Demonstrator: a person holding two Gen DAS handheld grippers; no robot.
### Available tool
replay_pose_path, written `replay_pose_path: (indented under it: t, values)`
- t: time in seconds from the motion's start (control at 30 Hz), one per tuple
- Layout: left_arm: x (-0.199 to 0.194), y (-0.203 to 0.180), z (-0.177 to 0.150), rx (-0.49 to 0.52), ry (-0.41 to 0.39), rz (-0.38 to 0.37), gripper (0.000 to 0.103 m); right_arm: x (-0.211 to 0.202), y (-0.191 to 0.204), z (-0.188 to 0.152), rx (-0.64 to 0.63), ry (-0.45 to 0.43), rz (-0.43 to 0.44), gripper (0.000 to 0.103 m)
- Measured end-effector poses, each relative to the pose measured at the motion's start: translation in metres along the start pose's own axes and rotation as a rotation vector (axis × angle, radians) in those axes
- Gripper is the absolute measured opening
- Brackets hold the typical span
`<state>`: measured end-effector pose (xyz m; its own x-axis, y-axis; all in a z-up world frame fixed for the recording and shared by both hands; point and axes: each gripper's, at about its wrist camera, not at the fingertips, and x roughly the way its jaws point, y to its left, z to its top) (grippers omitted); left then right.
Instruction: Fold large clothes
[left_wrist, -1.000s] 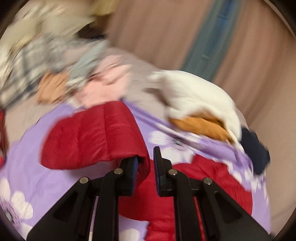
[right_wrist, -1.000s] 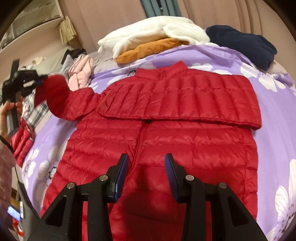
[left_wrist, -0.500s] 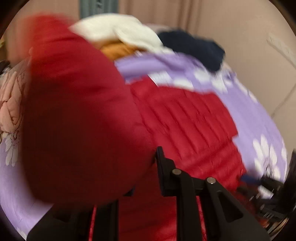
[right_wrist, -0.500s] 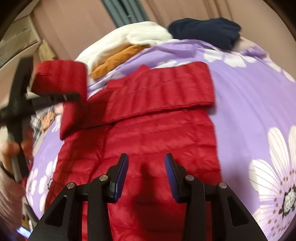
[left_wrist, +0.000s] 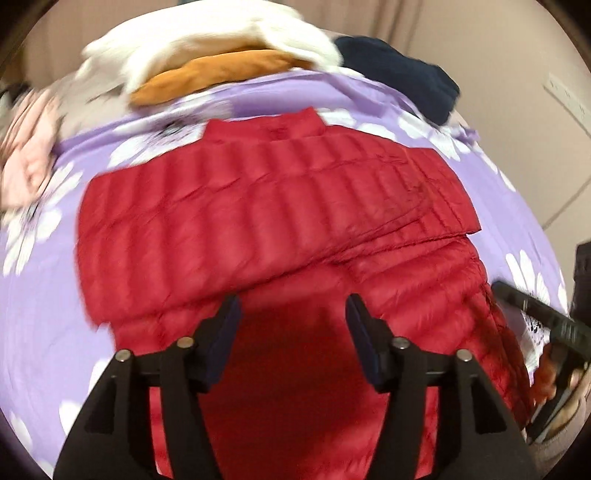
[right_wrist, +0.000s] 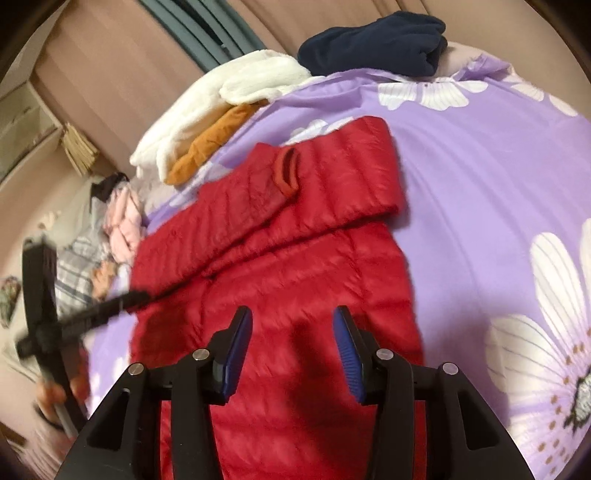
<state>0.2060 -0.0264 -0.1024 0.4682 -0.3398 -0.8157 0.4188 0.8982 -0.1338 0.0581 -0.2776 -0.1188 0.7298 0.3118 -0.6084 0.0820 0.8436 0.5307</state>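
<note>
Both wrist cameras look down from near over the red down jacket (left_wrist: 280, 206) (right_wrist: 280, 258) on the bed (left_wrist: 37, 314) (right_wrist: 480, 184), sharing it.

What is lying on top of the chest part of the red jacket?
Both sleeves lie folded across the red jacket, one over the other. The chest beneath them is covered. The jacket rests on the purple floral bedspread.

A home bedroom: a bed (right_wrist: 480, 177) under a lilac flowered cover, clothes piled (right_wrist: 221, 107) at upper left, curtains (right_wrist: 122, 62) behind.
</note>
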Motion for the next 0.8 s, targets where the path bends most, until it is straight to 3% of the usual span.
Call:
replay_pose_path:
  t: [0.07, 0.13, 0.23, 0.37, 0.5, 0.57, 0.63, 0.8]
  values:
    - [-0.01, 0.014, -0.013, -0.057, -0.013, 0.007, 0.063, 0.004, 0.002, 0.009, 0.026, -0.009, 0.036, 0.046]
    - [-0.025, 0.026, -0.032, -0.106, -0.034, 0.052, 0.064, 0.012, 0.003, 0.021, 0.055, -0.015, 0.06, 0.056]
    - [-0.036, 0.043, -0.05, -0.166, -0.054, 0.092, 0.068, 0.028, 0.005, 0.039, 0.097, -0.023, 0.067, 0.057]
    - [-0.045, 0.064, -0.07, -0.269, -0.055, 0.063, 0.069, 0.057, 0.006, 0.057, 0.144, 0.0, 0.061, 0.057]
    - [-0.048, 0.071, -0.078, -0.29, -0.05, 0.06, 0.069, 0.086, -0.002, 0.068, 0.211, 0.07, 0.027, 0.057]
    - [-0.048, 0.073, -0.081, -0.297, -0.05, 0.057, 0.069, 0.093, -0.003, 0.069, 0.24, 0.077, 0.049, 0.044]
    - [-0.046, 0.075, -0.082, -0.308, -0.047, 0.043, 0.069, 0.092, 0.002, 0.071, 0.216, 0.055, 0.018, 0.028]
    - [-0.04, 0.077, -0.085, -0.323, -0.035, 0.026, 0.069, 0.077, 0.021, 0.083, 0.103, -0.033, -0.002, 0.013]
